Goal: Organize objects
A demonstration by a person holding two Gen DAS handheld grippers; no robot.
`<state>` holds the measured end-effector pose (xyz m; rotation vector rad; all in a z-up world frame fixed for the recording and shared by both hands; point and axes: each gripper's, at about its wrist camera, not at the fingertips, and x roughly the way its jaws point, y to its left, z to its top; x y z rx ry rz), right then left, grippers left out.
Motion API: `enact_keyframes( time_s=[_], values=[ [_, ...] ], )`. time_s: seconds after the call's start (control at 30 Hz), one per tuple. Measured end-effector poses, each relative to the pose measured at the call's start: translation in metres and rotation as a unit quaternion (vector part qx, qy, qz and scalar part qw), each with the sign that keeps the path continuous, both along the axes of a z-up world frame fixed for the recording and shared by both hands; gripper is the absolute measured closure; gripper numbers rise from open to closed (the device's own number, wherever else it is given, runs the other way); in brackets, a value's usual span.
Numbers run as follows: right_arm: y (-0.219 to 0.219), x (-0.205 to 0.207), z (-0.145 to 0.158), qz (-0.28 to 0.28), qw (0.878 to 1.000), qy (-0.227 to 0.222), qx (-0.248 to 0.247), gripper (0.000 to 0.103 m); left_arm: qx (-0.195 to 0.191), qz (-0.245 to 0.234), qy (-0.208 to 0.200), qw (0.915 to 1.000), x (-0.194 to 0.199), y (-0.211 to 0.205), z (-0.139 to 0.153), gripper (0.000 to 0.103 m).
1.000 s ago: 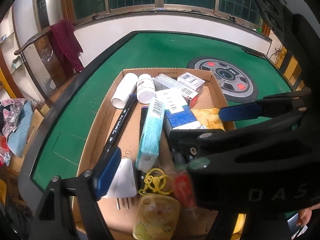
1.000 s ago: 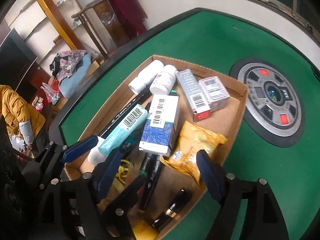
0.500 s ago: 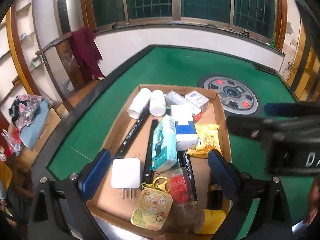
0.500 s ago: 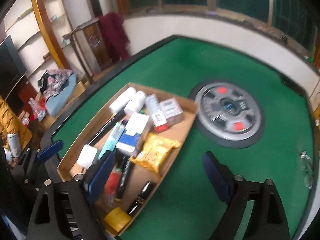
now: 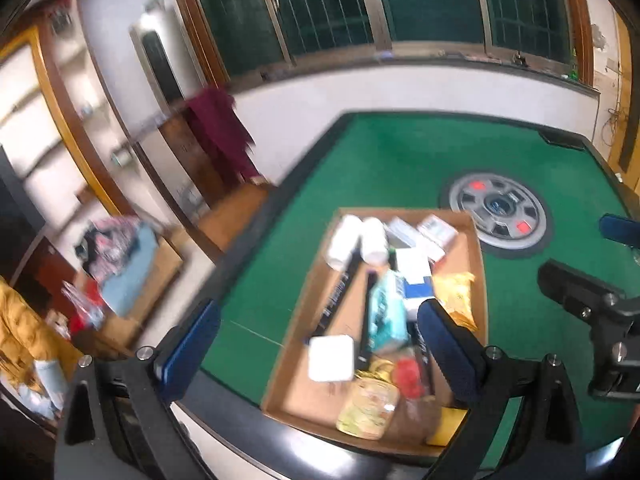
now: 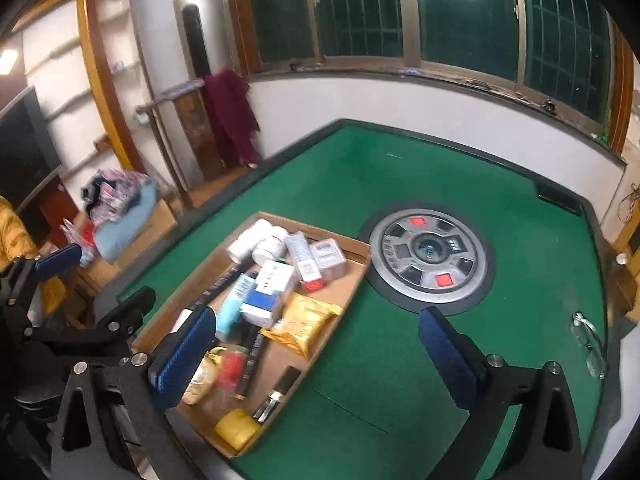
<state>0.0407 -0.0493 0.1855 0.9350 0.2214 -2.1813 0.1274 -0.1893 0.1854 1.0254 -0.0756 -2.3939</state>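
Cardboard tray (image 6: 352,280) of mixed items, long axis running away from both claws. Left claw (image 5: 316,344) nearer, directly above; right claw (image 6: 316,354) offset rightward. Both released, jaws just widened, nothing between.

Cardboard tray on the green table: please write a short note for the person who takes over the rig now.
Left gripper: jaws open, have just been opening, nothing between them, above the tray's near end.
Right gripper: jaws open, have just been opening, nothing between them.
Cardboard tray: holds the white bottles, boxes, yellow snack bag, white charger and yellow lid.
Done: nothing of the job lies loose on the green table.
Left: apparently nothing; only glasses lie by the table's right edge.
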Motion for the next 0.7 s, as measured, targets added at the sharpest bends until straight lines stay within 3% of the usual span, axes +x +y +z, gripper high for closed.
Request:
enact_keyframes(
  time_s=[0.13, 0.3, 0.7],
  values=[
    [0.003, 0.002, -0.002, 0.014, 0.999, -0.022, -0.020, 0.000, 0.034, -0.011, 0.007, 0.9993, 0.007, -0.007, 0.002, 0.004],
    [0.010, -0.001, -0.015, 0.021, 0.996, -0.077, -0.046, 0.000, 0.041, 0.006, 0.008, 0.9991, 0.015, -0.012, -0.003, 0.004],
    [0.010, 0.005, -0.026, 0.032, 0.995, -0.086, -0.034, 0.000, 0.037, 0.036, 0.009, 0.9986, 0.021, -0.020, -0.006, 0.004]
  ],
)
